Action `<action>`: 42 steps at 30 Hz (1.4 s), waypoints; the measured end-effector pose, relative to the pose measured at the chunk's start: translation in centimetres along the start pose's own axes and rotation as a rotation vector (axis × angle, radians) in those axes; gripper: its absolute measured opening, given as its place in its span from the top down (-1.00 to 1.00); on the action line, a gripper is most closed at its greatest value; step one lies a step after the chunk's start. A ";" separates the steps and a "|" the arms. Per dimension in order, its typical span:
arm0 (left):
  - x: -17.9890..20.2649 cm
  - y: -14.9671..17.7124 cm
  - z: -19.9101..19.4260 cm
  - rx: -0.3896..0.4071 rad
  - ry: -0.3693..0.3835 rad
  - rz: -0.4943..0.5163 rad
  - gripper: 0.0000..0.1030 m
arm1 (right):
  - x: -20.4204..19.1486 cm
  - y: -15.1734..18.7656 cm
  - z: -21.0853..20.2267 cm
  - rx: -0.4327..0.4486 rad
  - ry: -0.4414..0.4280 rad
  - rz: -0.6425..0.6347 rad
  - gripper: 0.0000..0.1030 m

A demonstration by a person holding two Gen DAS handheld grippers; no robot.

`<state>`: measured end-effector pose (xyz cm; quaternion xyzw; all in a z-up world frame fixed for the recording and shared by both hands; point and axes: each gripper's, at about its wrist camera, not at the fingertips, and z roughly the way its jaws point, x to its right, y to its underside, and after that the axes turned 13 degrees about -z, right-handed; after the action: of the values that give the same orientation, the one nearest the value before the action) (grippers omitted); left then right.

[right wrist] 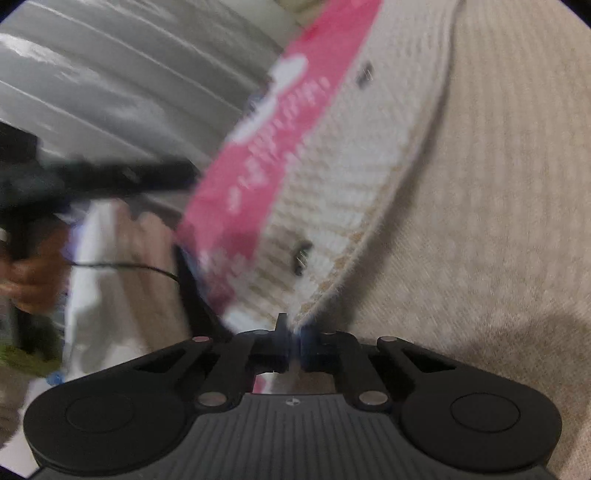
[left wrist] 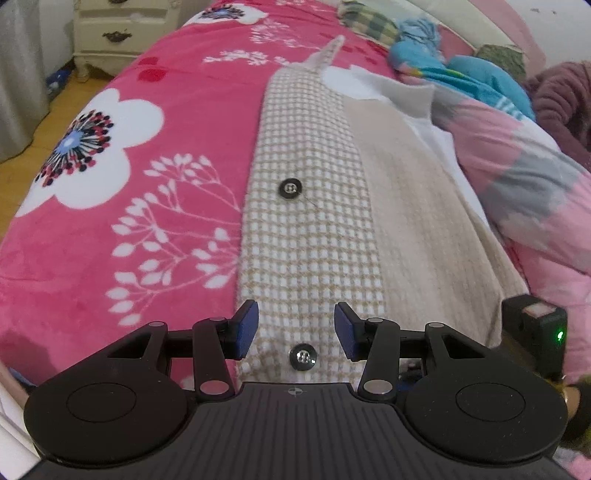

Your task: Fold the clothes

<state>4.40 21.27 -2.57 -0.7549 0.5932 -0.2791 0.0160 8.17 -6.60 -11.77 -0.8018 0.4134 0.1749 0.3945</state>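
Note:
A cream cardigan (left wrist: 399, 221) lies lengthwise on the pink floral bedspread (left wrist: 147, 184). Its checked button band (left wrist: 306, 240) carries two dark buttons, one (left wrist: 290, 188) mid-way and one (left wrist: 303, 357) near me. My left gripper (left wrist: 296, 330) stands open, its blue pads either side of the band's near end, nothing pinched. In the blurred right wrist view my right gripper (right wrist: 293, 338) is shut on the cardigan's edge (right wrist: 325, 295), where the checked band (right wrist: 332, 184) meets the ribbed cream knit (right wrist: 480, 184).
Crumpled clothes lie at the right of the bed: a blue garment (left wrist: 461, 70), a pink and grey one (left wrist: 517, 166), a maroon one (left wrist: 565, 96). A cream nightstand (left wrist: 118, 33) stands on the wood floor at far left. A hand (right wrist: 29, 273) holds the other gripper handle (right wrist: 92, 177).

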 end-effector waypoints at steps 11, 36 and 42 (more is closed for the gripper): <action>0.6 0.9 3.5 -0.115 -0.040 0.149 0.03 | 5.7 2.2 -14.9 0.346 0.258 0.088 0.89; 4.6 6.6 10.9 -0.069 -0.085 0.072 0.76 | 11.4 5.6 -21.3 0.531 0.306 0.179 0.89; 3.0 4.8 2.6 0.208 -0.119 -0.010 0.85 | 9.5 5.0 -21.1 0.526 0.250 0.126 0.89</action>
<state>1.66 16.37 -5.26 -0.7675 0.5552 -0.2938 0.1281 8.87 -29.70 -6.68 -0.6603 0.5389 -0.0141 0.5229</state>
